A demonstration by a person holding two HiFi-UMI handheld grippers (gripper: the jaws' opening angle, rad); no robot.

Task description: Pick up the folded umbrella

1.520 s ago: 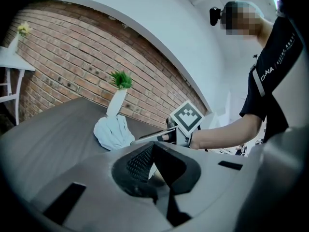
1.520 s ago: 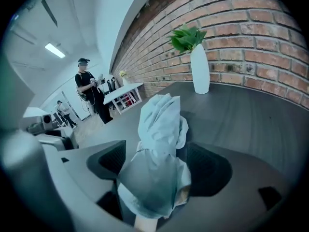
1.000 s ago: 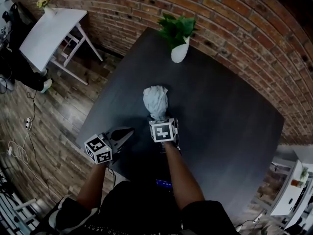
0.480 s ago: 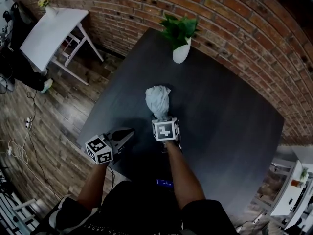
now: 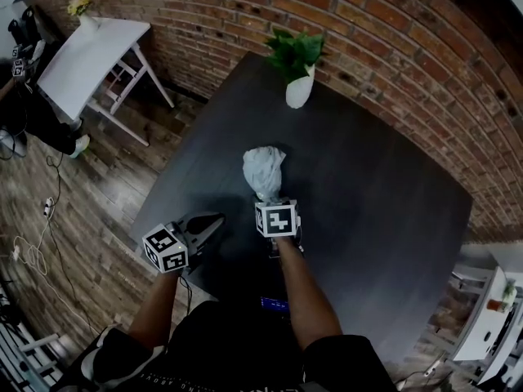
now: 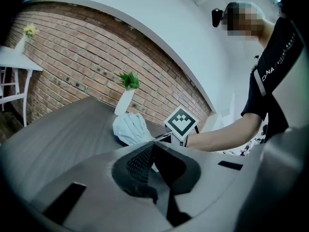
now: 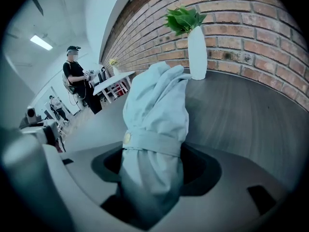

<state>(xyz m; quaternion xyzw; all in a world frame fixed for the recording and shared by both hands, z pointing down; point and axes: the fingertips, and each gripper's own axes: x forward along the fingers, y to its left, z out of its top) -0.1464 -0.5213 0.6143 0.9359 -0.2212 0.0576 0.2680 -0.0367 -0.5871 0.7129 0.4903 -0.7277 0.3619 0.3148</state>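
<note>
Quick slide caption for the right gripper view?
Right claw, just closing, grips the strapped pale folded umbrella on a dark table, white vase behind.

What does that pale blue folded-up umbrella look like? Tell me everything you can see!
The pale blue folded fabric umbrella is a soft, crumpled bundle, bunched wider at its far end. A matching strap with a small round snap wraps around its middle. It lies on the dark table. Its near end sits between the jaws of the right gripper, which have just been closing on it.
</note>
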